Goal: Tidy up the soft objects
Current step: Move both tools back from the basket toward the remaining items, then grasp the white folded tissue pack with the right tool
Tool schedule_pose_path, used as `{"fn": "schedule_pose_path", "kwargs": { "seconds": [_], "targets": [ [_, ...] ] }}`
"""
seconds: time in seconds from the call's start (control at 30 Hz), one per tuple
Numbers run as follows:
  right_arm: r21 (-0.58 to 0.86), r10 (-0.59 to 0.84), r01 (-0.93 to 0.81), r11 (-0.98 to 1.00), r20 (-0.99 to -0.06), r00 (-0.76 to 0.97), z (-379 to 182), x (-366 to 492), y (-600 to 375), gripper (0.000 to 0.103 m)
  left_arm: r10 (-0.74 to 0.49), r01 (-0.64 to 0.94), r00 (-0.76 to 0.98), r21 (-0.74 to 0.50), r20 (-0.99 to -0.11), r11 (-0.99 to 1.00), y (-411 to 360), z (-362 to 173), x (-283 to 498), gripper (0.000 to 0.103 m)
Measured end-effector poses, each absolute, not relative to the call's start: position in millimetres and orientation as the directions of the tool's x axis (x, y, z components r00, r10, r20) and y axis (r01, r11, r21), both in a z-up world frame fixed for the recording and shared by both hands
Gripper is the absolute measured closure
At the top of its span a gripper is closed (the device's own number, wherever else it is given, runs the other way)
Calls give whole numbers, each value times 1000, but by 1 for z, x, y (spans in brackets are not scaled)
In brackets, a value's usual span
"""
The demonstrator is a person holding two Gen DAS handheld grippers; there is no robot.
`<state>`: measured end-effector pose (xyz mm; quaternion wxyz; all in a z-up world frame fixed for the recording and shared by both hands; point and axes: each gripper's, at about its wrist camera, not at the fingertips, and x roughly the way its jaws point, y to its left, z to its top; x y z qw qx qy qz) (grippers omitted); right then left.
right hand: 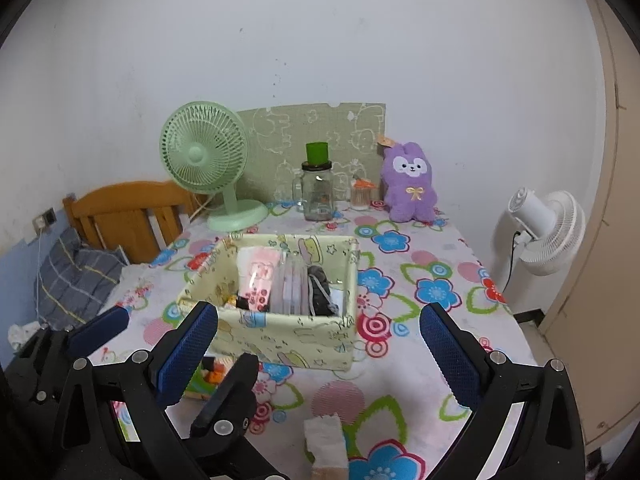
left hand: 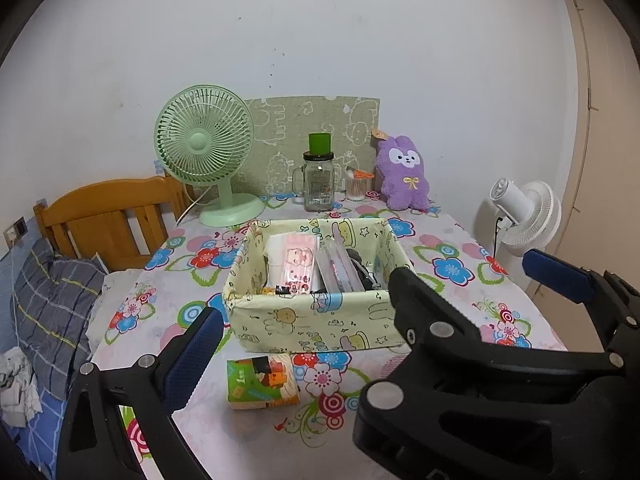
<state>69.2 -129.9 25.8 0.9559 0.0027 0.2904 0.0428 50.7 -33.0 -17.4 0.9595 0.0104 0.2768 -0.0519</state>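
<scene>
While both grippers hang over the near edge of the flower-print bench (right hand: 436, 248), neither has hold of anything: left gripper (left hand: 368, 300) spread wide, nothing between its blue pads, right gripper (right hand: 320, 344) likewise wide apart and empty. Fabric box (left hand: 316, 320) with cartoon print sits mid-bench, holding a pink tissue pack (left hand: 296, 264), a clear pouch (left hand: 340, 268) and something dark (left hand: 360, 268) on its right side, upright and packed close. Green tissue pack (left hand: 260, 380) lies flat on the bench just in front of the box, apart from it, near the left gripper's left finger. White tissue packet (right hand: 326, 440) lies at the near bench edge, between the right gripper's fingers but below them, contact not clear. Purple plush bunny (left hand: 404, 172) sits upright at the back by the wall, beside a cotton swab jar (left hand: 358, 186), a glass mug jar (left hand: 318, 184) and a green fan (left hand: 208, 148). White fan (left hand: 524, 212) stands off the bench to the right. Bed with grey plaid pillow (left hand: 52, 304) on the left
</scene>
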Motion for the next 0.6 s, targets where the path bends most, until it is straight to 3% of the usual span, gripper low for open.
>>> {"fn": "schedule_pose_path", "kwargs": {
  "seconds": [0.23,0.6],
  "targets": [
    [42,88,-78,996,-551,830,12,59,-134,1,-101,118,844,-1,-527,993,-37,-29,42,2],
    [27,90,-93,995,-620,779,-23,58,-130,1,-119,120,804,-38,-582,992,-33,-65,41,3]
  ]
}}
